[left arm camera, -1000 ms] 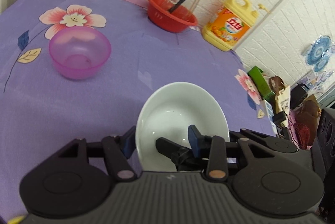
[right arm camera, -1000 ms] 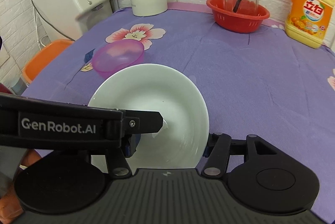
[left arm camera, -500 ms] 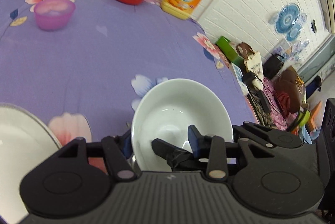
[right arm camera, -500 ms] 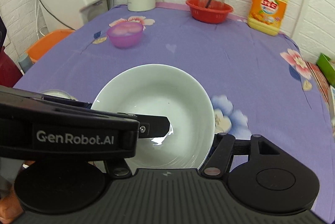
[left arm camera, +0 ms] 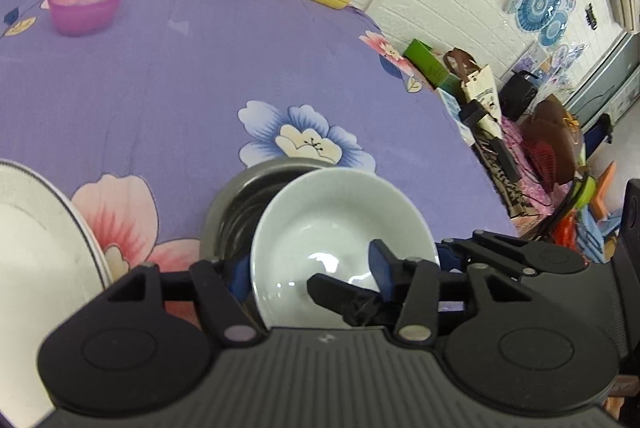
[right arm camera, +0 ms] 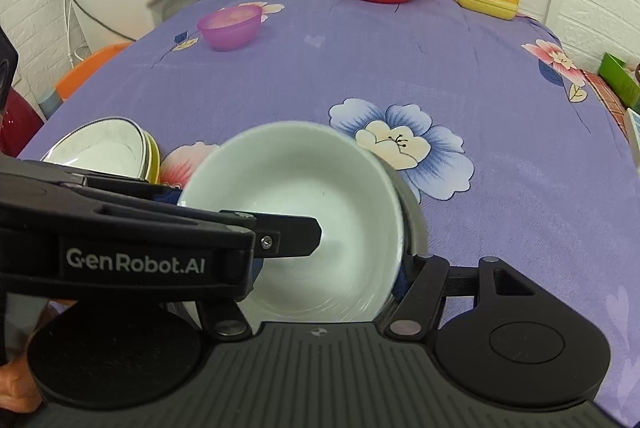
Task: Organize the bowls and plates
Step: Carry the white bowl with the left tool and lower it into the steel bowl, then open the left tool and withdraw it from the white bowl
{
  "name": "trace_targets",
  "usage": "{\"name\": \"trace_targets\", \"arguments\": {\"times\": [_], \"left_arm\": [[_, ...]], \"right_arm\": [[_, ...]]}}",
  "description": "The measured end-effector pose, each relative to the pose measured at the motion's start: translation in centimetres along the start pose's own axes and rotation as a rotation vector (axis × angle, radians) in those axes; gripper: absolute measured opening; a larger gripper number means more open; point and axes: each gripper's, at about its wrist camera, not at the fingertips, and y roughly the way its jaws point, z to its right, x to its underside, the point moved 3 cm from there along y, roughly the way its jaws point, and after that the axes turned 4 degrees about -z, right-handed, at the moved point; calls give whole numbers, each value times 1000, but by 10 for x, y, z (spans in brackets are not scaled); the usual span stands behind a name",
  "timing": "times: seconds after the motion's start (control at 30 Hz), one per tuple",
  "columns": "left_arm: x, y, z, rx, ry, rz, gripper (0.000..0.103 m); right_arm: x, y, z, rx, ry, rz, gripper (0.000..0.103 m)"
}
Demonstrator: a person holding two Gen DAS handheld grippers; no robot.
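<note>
Ceramic bowl (left arm camera: 340, 224): I nested it in the steel bowl (left arm camera: 240, 200), between both claws.
Left claw (left arm camera: 308, 268): jaws just widened, releasing its rim.
Right claw (right arm camera: 360, 240): gaping, empty.
Left: purple bowl (right arm camera: 230, 26), far ahead.

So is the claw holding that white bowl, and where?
Probably not. The left claw straddles the rim of the white bowl, one finger inside, one outside, but its jaws have just been opening, and the bowl sits in the metal bowl.

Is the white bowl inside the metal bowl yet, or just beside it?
Inside. The white bowl sits tilted in the metal bowl, whose grey rim shows behind it in the left view and along its right edge in the right view.
</note>
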Motion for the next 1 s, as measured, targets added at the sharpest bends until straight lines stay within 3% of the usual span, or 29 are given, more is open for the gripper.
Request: {"name": "trace_targets", "arguments": {"times": [0.2, 0.3, 0.53, 0.67, 1.0], "left_arm": [[-12, -28, 3, 19, 57, 96, 75], [-16, -46, 3, 8, 92, 160, 77], [-15, -69, -12, -175, 179, 262, 77], [-12, -73, -33, -223, 169, 257, 77], [-23, -89, -74, -265, 97, 277, 77]], "right_arm": [[1, -25, 13, -15, 84, 117, 103], [6, -47, 12, -7, 115, 222, 103], [50, -72, -9, 34, 222, 395, 103], [57, -56, -13, 16, 254, 341, 103], [27, -39, -29, 9, 268, 301, 103]]}}
